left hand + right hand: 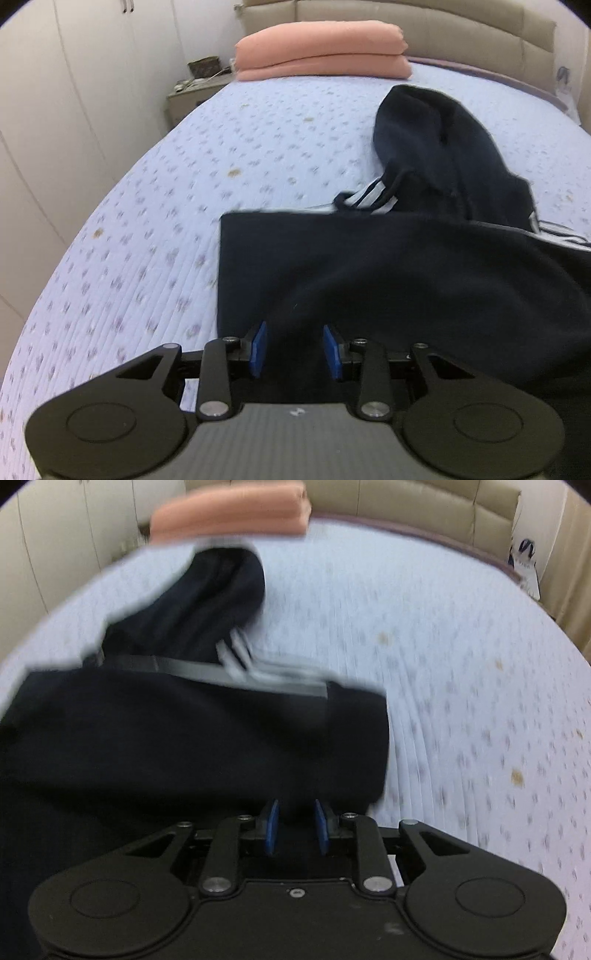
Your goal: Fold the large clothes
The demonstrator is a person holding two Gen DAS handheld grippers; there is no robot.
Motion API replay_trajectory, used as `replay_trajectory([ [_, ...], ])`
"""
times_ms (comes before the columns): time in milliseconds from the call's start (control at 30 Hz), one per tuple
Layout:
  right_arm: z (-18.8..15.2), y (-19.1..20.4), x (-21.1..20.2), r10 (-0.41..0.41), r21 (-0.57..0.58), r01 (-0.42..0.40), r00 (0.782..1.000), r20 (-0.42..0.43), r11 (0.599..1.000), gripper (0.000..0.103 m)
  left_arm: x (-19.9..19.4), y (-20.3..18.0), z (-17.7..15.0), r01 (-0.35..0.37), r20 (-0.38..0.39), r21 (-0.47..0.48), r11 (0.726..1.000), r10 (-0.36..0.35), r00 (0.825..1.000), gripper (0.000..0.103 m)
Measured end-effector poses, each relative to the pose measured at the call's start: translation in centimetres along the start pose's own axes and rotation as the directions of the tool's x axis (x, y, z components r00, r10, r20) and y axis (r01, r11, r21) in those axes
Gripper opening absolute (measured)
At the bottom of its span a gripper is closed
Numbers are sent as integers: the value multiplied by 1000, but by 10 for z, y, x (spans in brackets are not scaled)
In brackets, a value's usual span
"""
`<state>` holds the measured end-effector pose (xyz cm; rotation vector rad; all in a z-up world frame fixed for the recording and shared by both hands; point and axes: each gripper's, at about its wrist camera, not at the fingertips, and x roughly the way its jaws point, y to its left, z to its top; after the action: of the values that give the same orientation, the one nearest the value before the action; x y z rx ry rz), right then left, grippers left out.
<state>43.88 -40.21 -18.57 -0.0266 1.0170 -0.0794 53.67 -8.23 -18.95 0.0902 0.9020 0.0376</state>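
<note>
Dark navy fleece hooded sweatshirt with white sleeve stripes (388, 266) lies part-folded on the lilac quilted bedspread (147, 221). Left gripper (294, 349) and right gripper (294, 825): blue pads narrowly parted over its near edge, pressing nothing. Risk: closing now pinches one layer only, dragging the fold askew.

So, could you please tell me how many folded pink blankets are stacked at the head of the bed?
2: one folded pink blanket lies on top of the other, near the beige padded headboard. More could be hidden behind them.
</note>
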Motion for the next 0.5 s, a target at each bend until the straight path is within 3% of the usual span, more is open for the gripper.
replay_trajectory([
  [33, -4, -3, 7, 11, 14, -11, 999, -42, 1000, 24, -2, 2, -1, 7, 7, -6, 1000, -7, 1000, 35],
  [167, 5, -13, -2, 55, 62, -50, 995, -81, 997, 25, -10, -2, 14, 31, 70, -2, 1000, -31, 997, 35],
  [267, 30, -18, -27, 89, 78, -90, 996, 25, 993, 29, -10, -14, 43, 86, 129, 53, 995, -92, 987, 35],
  [333, 52, -15, -37, 99, 63, -107, 989, 109, 992, 48, -5, -24, 67, 121, 170, 77, 990, -132, 977, 37],
  [500, 132, -1, -9, 156, 79, -180, 958, 241, 980, 60, 33, -44, 133, 224, 188, 95, 970, -238, 953, 51],
])
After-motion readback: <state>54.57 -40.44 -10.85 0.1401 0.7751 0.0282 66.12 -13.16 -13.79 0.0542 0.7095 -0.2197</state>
